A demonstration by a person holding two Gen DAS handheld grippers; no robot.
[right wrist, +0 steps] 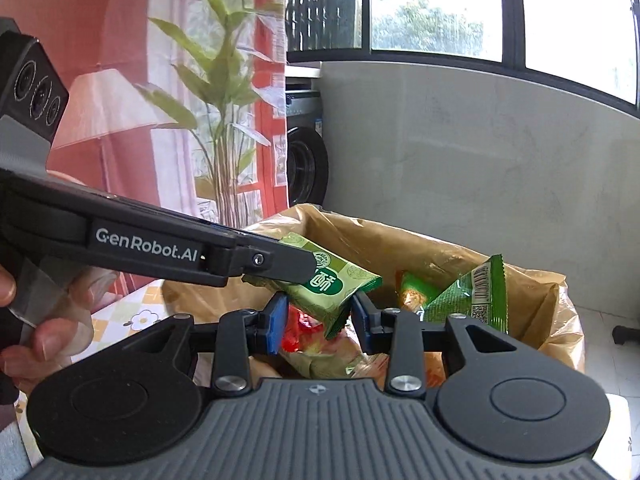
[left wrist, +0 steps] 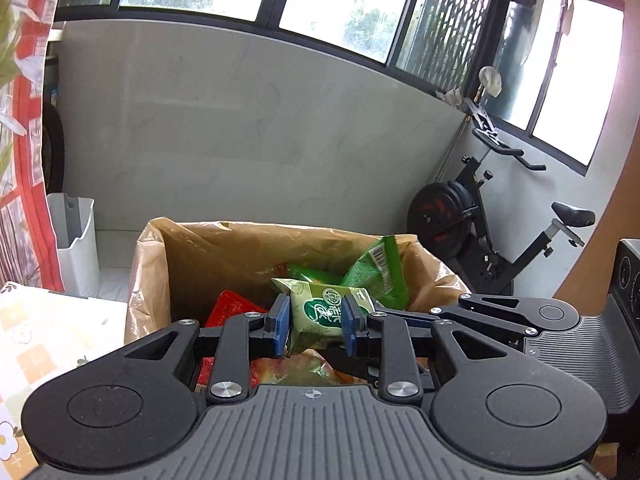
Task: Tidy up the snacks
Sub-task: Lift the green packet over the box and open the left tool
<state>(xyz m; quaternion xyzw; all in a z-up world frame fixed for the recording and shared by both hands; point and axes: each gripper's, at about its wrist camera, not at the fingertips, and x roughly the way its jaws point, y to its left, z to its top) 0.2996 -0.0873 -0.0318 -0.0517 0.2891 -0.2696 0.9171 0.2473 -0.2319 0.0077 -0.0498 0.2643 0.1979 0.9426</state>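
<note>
My left gripper [left wrist: 316, 322] is shut on a pale green snack packet [left wrist: 325, 310] and holds it over a box lined with a tan plastic bag [left wrist: 188, 256]. In the right wrist view the left gripper's fingers [right wrist: 280, 266] reach in from the left, clamped on that same packet [right wrist: 332, 286]. My right gripper [right wrist: 318, 322] is around the packet's lower end; its blue pads [right wrist: 277, 326] stand on both sides, and I cannot tell whether they grip it. The right gripper shows at the right of the left wrist view, its tips hidden. The box [right wrist: 532, 280] holds a red packet [left wrist: 230, 312], a dark green packet [right wrist: 476, 296] and others.
A patterned tablecloth [left wrist: 44, 340] lies left of the box. A white bin [left wrist: 78, 240] stands on the floor by a printed curtain [left wrist: 24, 128]. An exercise bike [left wrist: 480, 216] stands at the right by the grey wall. A washing machine [right wrist: 306, 160] is behind the box.
</note>
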